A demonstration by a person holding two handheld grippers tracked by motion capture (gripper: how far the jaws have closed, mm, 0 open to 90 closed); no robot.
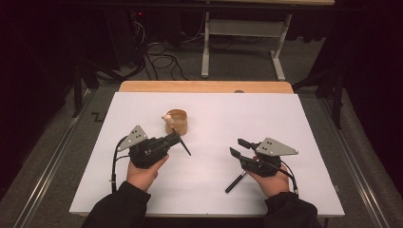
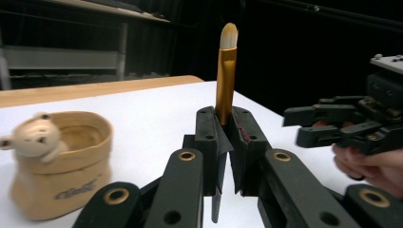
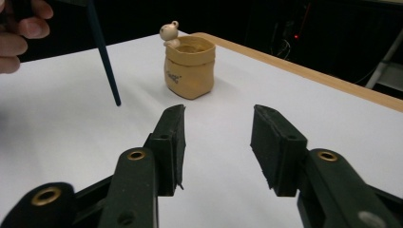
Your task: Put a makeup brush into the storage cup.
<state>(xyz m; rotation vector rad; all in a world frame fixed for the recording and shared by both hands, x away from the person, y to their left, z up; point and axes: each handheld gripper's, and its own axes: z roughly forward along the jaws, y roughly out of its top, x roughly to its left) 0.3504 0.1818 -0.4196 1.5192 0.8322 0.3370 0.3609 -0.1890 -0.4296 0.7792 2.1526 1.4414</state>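
My left gripper is shut on a makeup brush, which has a gold ferrule and pale bristles rising past the jaws. The brush's dark handle sticks out the other side, pointing down at the table. Just beyond that gripper stands a tan pouch-shaped cup with a small bear figure on its rim. My right gripper hovers over the white sheet at the right, open, with nothing between its pads. It also shows at the right of the left gripper view.
A black stick-like tool lies on the white sheet by the right hand. A wooden table edge runs along the far side. Beyond it are floor cables and a white table frame.
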